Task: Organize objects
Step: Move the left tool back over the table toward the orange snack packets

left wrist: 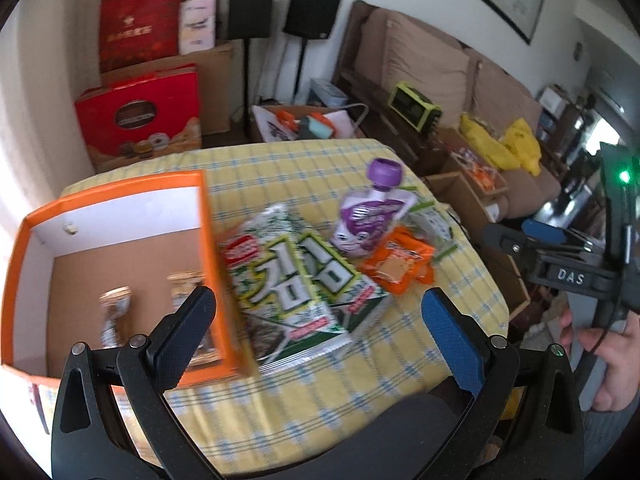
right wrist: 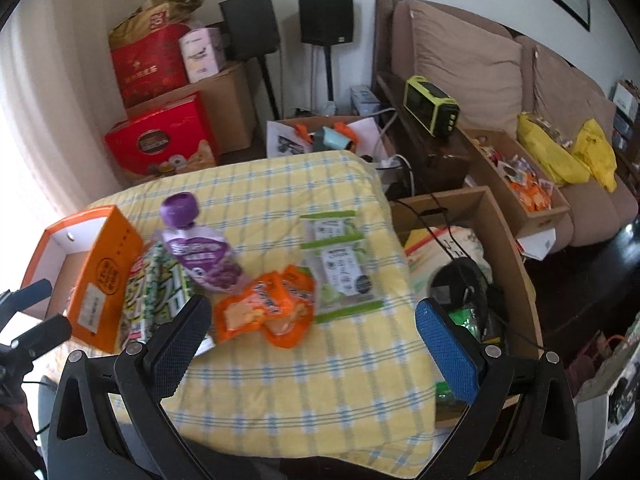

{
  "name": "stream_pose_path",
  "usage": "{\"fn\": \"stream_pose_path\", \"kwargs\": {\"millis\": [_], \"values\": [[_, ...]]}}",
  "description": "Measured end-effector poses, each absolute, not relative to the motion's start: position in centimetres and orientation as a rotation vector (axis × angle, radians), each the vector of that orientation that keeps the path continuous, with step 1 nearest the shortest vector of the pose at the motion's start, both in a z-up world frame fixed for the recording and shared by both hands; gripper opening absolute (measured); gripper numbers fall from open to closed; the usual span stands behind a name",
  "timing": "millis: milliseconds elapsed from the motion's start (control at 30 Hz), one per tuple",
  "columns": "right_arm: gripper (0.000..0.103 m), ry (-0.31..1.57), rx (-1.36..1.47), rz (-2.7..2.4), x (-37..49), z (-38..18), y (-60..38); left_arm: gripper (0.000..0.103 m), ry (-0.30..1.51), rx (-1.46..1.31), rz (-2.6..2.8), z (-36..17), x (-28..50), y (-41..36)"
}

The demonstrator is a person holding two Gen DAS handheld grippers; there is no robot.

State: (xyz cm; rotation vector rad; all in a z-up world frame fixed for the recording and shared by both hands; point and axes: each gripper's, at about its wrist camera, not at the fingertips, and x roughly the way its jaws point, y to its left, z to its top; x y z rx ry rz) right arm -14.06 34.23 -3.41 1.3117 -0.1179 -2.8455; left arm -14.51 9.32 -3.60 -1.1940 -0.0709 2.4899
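Left gripper (left wrist: 318, 312) fingers were spread apart, empty, at bottom of frame over the counter (left wrist: 280, 392). Orange box (left wrist: 120, 240) sat left w/ two snack bars inside. Seaweed packs (left wrist: 296, 280) lay center, touching box. Purple pouch (left wrist: 370, 216) & orange packets (left wrist: 400, 264) center-right. Right gripper (right wrist: 314, 324) fingers also apart, empty.

Bare yellow checked cloth (right wrist: 280, 392) lies open before the snack cluster, hemmed by the orange box (left wrist: 216, 240) at left and an open cardboard box (right wrist: 512, 264) beside the table's right edge.
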Motion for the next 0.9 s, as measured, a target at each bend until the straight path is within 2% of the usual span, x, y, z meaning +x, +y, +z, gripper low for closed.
{"fn": "stream_pose_path", "kwargs": {"millis": [167, 233, 300, 400, 633, 700, 900], "values": [[0.098, -0.163, 1.341, -2.83, -14.2, -4.4, 35.4, 0.101, -0.007, -1.189, 2.431, -4.6, -14.7, 12.3], [0.091, -0.208, 1.353, -2.805, -14.3, -4.8, 35.8, 0.099, 0.023, -1.187, 2.412, -5.0, -14.7, 13.4], [0.079, -0.268, 1.363, -2.764, -14.5, -5.4, 36.1, 0.098, 0.048, -1.184, 2.397, -5.4, -14.6, 14.4], [0.064, -0.342, 1.379, -2.696, -15.0, -6.2, 36.1, 0.089, 0.07, -1.191, 2.376, -6.0, -14.8, 15.3], [0.047, -0.442, 1.408, -2.585, -16.4, -8.5, 35.5, 0.088, 0.062, -1.211, 2.354, -6.8, -15.0, 15.9], [0.04, -0.479, 1.405, -2.555, -16.6, -9.0, 35.5, 0.088, 0.065, -1.212, 2.345, -6.9, -15.0, 16.0], [0.037, -0.582, 1.408, -2.457, -17.7, -10.1, 34.9, 0.088, 0.048, -1.238, 2.321, -7.5, -15.1, 16.0]]}}
